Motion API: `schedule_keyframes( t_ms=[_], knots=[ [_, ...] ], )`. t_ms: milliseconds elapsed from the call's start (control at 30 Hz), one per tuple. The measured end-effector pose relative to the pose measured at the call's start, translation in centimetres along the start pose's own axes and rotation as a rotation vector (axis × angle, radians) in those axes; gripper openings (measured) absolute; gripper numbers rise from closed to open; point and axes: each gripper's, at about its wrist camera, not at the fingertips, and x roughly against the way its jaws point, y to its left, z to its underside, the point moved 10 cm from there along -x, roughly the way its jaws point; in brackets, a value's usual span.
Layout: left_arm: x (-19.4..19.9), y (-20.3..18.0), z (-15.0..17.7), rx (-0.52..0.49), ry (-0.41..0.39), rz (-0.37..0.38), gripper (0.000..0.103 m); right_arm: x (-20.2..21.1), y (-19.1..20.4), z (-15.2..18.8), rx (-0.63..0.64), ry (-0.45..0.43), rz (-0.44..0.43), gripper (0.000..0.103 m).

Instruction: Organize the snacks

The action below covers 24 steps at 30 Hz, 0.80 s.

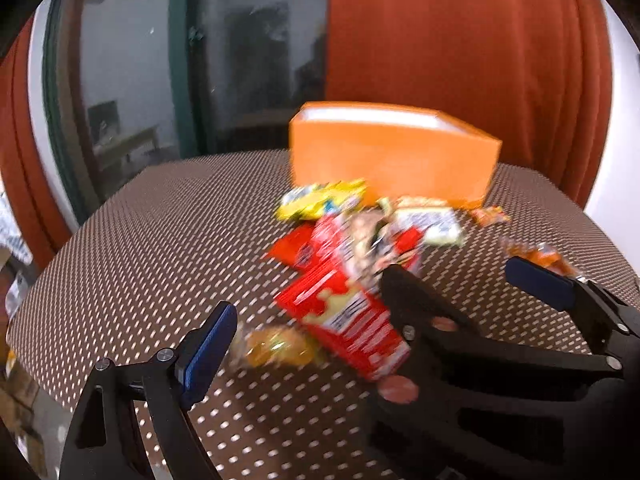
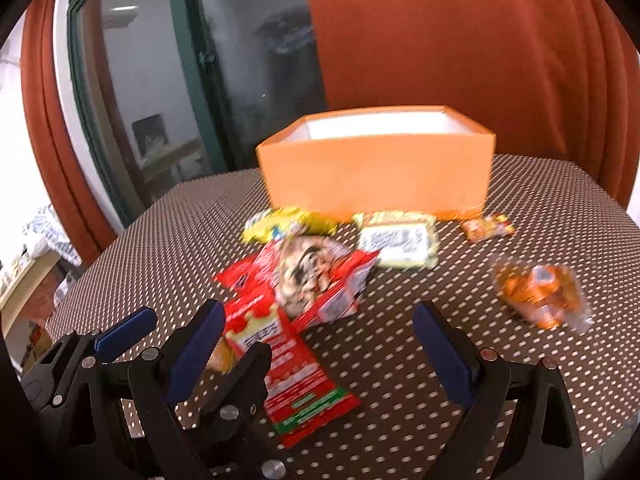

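An open orange box point(image 1: 392, 160) point(image 2: 376, 176) stands at the back of the dotted table. Snack packets lie loose in front of it: a long red packet point(image 1: 344, 320) point(image 2: 288, 368), a second red packet point(image 2: 320, 280) across it, a yellow one point(image 1: 320, 200), a pale one point(image 2: 400, 244), a small orange candy point(image 2: 488, 228), a clear orange wrapper point(image 2: 540, 292) and a golden sweet point(image 1: 276, 346). My left gripper point(image 1: 316, 300) hangs open over the long red packet. My right gripper point(image 2: 318, 312) is open too, close beside it, holding nothing. Their fingers overlap in both views.
The table wears a brown cloth with white dots point(image 1: 160, 240); its edges fall away left and right. Red curtains point(image 2: 480, 40) and a glass door point(image 2: 160, 80) stand behind it. Shelves with clutter point(image 2: 24, 264) sit past the left edge.
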Motion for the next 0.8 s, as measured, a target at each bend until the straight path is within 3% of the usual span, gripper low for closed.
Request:
schedule_keyframes(
  t_ms=[167, 433, 667, 800],
  knots=[
    [-0.9, 2.3, 1.6, -0.005, 0.028, -0.082, 0.089, -1.9, 1.7, 1.8, 0.026, 0.049, -0.028, 0.096],
    [-2.8, 3.6, 3.4, -0.004, 0.092, -0.076, 0.089, -4.9, 3.1, 3.6, 0.038, 0.12, -0.038, 0.095],
    [-3.9, 3.6, 4.2, -0.004, 0.154, -0.051, 0.088, -7.5, 3.6, 5.0, 0.015, 0.201, -0.058, 0.081],
    [-4.2, 3.3, 4.0, -0.008, 0.159, -0.048, 0.088, -7.9, 3.9, 4.8, 0.043, 0.198, -0.051, 0.07]
  ],
)
